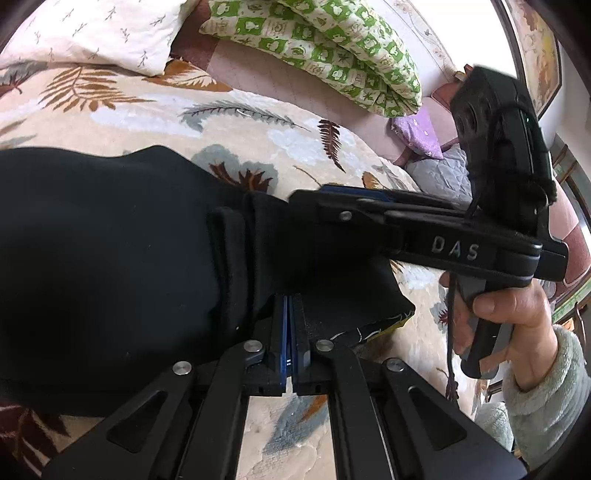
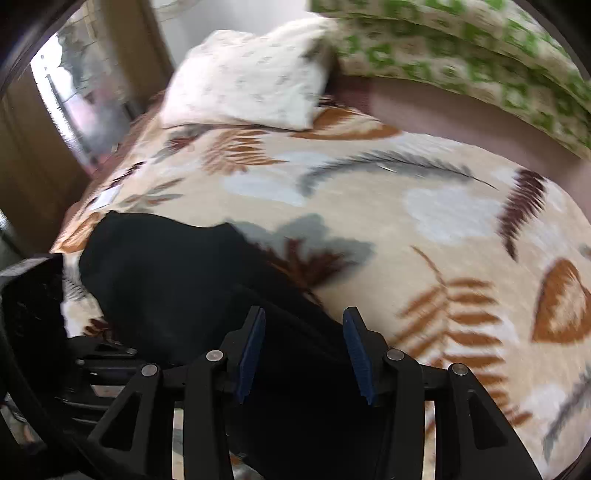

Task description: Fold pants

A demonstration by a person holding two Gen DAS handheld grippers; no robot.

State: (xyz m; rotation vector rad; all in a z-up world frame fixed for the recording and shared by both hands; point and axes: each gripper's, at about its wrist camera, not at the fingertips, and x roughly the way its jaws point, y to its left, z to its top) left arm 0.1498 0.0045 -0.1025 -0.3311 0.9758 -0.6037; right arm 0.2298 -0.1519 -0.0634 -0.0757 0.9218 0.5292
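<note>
Black pants [image 1: 110, 236] lie folded on a bed with a leaf-patterned cover [image 1: 155, 110]. My left gripper [image 1: 290, 314] is shut on the near edge of the pants by a patterned lining. My right gripper [image 1: 310, 201] comes in from the right in the left wrist view, its tip at the cuffed end of the pants. In the right wrist view my right gripper [image 2: 303, 347] is open, its blue pads apart over the black pants [image 2: 166, 280]. The view is blurred by motion.
A white pillow [image 1: 96, 29] and a green checked quilt [image 1: 332, 51] lie at the head of the bed. A purple cloth [image 1: 419, 134] lies at the right. A wooden door [image 2: 29, 147] stands at the left of the right wrist view.
</note>
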